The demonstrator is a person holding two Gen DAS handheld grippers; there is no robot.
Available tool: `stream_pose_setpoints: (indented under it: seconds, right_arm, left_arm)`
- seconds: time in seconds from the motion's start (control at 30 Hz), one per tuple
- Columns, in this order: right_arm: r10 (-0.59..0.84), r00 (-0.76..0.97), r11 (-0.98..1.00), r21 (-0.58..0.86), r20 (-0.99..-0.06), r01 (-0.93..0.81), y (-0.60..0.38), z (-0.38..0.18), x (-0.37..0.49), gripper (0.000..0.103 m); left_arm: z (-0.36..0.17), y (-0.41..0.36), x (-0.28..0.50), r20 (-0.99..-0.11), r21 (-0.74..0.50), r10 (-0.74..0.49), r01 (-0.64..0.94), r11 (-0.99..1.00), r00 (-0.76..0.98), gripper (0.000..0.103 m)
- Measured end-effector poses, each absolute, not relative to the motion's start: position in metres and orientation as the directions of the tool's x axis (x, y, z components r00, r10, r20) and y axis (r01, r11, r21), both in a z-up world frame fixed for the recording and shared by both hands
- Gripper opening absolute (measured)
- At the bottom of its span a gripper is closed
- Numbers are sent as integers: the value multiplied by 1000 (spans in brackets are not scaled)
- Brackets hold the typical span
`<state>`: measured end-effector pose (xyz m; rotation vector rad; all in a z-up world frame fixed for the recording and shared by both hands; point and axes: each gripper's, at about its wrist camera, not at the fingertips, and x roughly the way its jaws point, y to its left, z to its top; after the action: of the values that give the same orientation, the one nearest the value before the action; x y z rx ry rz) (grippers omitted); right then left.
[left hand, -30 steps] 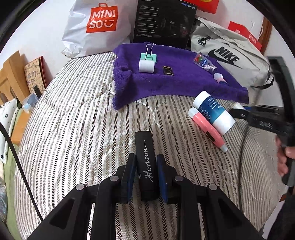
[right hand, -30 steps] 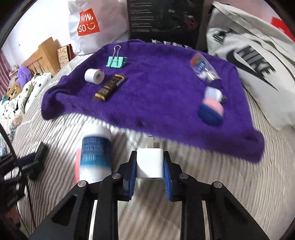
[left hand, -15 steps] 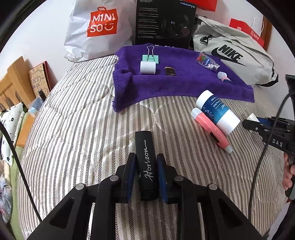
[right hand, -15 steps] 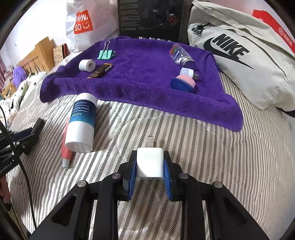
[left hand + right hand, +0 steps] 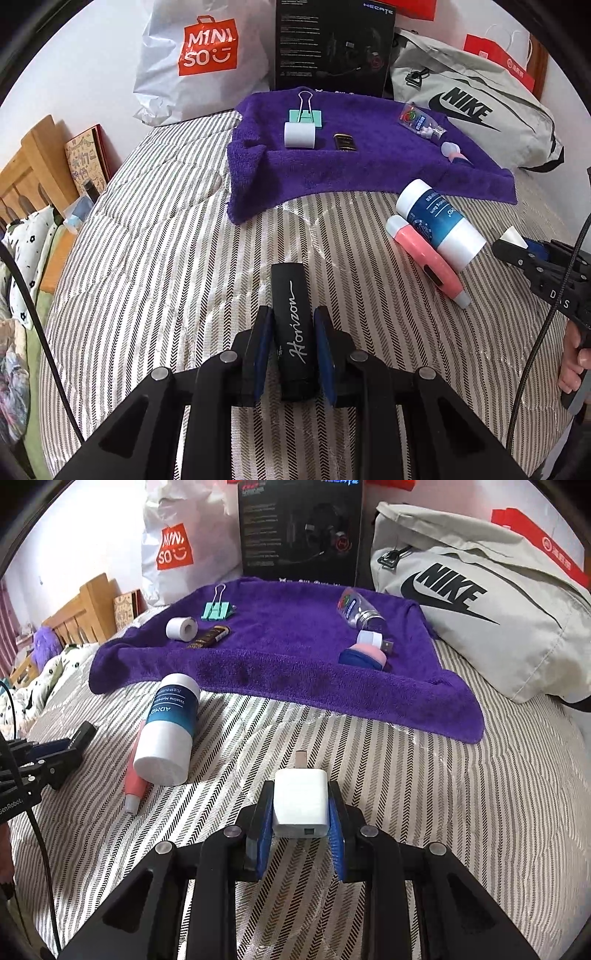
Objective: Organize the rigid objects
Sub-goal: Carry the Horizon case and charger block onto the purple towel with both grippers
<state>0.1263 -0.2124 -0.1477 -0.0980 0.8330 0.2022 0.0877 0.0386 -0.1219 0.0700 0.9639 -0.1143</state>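
- So, both grippers are loaded right now — the left gripper (image 5: pixel 293 347) is pinched on a black tube (image 5: pixel 292 325), the right gripper (image 5: pixel 300 808) is pinched on a white charger (image 5: pixel 301 802).
- Both are held over the striped quilt (image 5: pixel 155 258), short of the purple towel (image 5: pixel 288 642), which lies straight ahead and further up the bed in both views.
- Tube's long axis is lined up with the fingers, pointing at the towel's near edge; the charger's prong is pointed the same way.
- Already on the towel: a clip (image 5: pixel 217 610), a white roll (image 5: pixel 181 628), a dark bar (image 5: pixel 208 637) on the left half; a small bottle (image 5: pixel 356 607) and a pink-and-blue thing (image 5: pixel 364 656) on the right.
- Off the towel, between the two grippers: a white-and-blue bottle (image 5: pixel 168 727) with a pink pen (image 5: pixel 133 781) touching it.
- Right gripper is judged the nearer one to the towel's open middle, so a forward carry and drop there looks likely — unclaimed space is seen between the two groups.
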Motion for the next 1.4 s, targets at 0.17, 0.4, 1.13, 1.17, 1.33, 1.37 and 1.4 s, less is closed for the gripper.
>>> stream_pose_setpoints:
  seconds: [0.17, 0.4, 1.13, 1.17, 1.33, 1.37, 1.4]
  right_arm:
    - [146, 659, 977, 3, -738, -213, -213, -148, 127, 27]
    - [154, 658, 977, 14, -737, -213, -214, -148, 127, 27]
    - [142, 657, 978, 3, -741, -209, -210, -148, 127, 27]
    - [145, 647, 977, 3, -749, -215, -211, -147, 128, 26]
    - [164, 632, 976, 34, -757, -213, -226, -135, 122, 26]
    - [174, 631, 976, 46, -757, -214, -229, -132, 120, 26]
    - [178, 632, 976, 52, -755, -213, -232, -130, 119, 26]
  left_arm:
    - [-122, 39, 86, -817, 2, -65, 116, 993, 573, 23]
    - [-123, 39, 83, -806, 7, -59, 110, 994, 589, 23]
    - [-121, 40, 84, -807, -11, -68, 100, 995, 587, 21]
    - [-118, 42, 84, -799, -7, -56, 84, 996, 599, 21]
    - [-110, 43, 84, -799, -15, -60, 79, 997, 598, 21]
    - [-110, 42, 85, -802, -16, -62, 82, 996, 594, 21]
    - [-110, 42, 86, -800, -13, -57, 77, 997, 597, 21]
